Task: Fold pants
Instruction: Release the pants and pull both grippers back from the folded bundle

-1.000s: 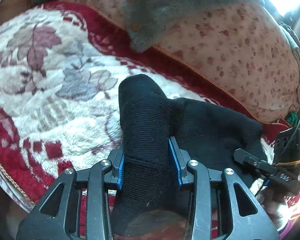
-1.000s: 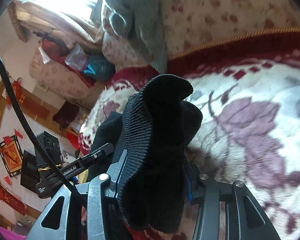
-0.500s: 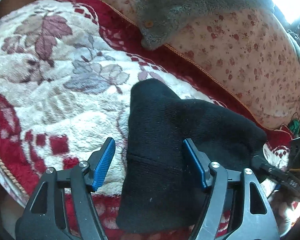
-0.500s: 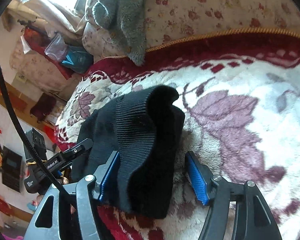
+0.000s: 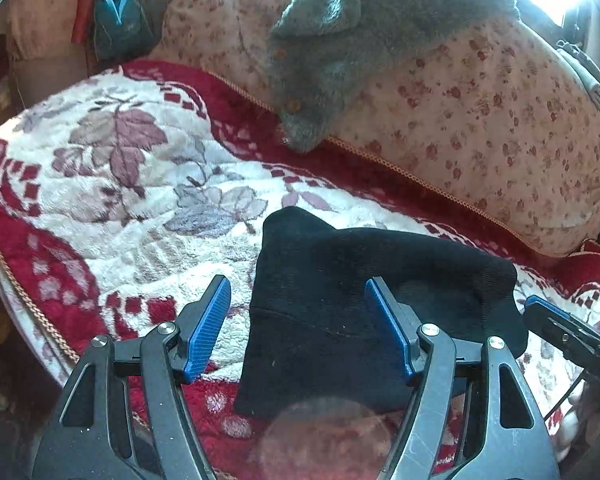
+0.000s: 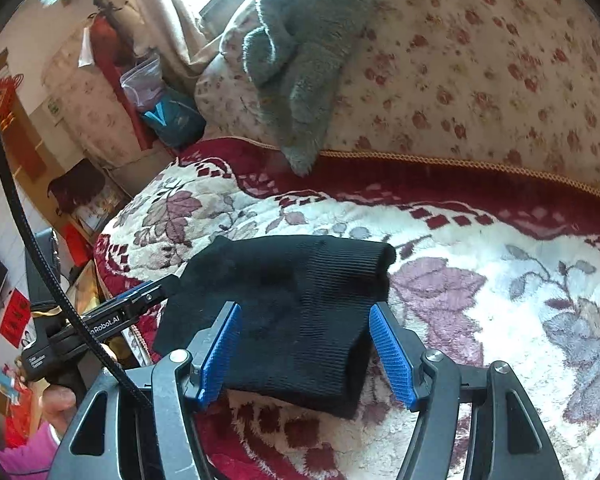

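I see the bed filling both views, covered by a plush blanket (image 5: 112, 184) with a cream field, mauve leaves and a dark red checked border edged in gold cord. Behind it lies a big bolster (image 5: 480, 120) in beige cloth with small red flowers, and a grey fleecy garment (image 5: 340, 40) is draped over it, one corner hanging down to the blanket's red edge. Bright window light burns out the top of both views.

The black pants (image 5: 340, 300) lie folded into a compact bundle on the near part of the blanket, ribbed waistband toward the right side (the rib shows clearly from the right wrist camera).

My left gripper (image 5: 300, 328) has its blue pads spread wide; the left pad is over bare blanket, the right pad is over the black cloth, and neither presses it. My right gripper (image 6: 306, 354) is likewise spread, the bundle lying between its pads without being squeezed. From the right wrist I see the left gripper's side, where white lettering reads "nRobot.AI" (the start is cut off by a black cable (image 6: 28, 240)).

At the room's left edge stand a teal bag (image 6: 172, 116), a clear plastic bag, a red hanging and red paper decorations whose writing I cannot read.
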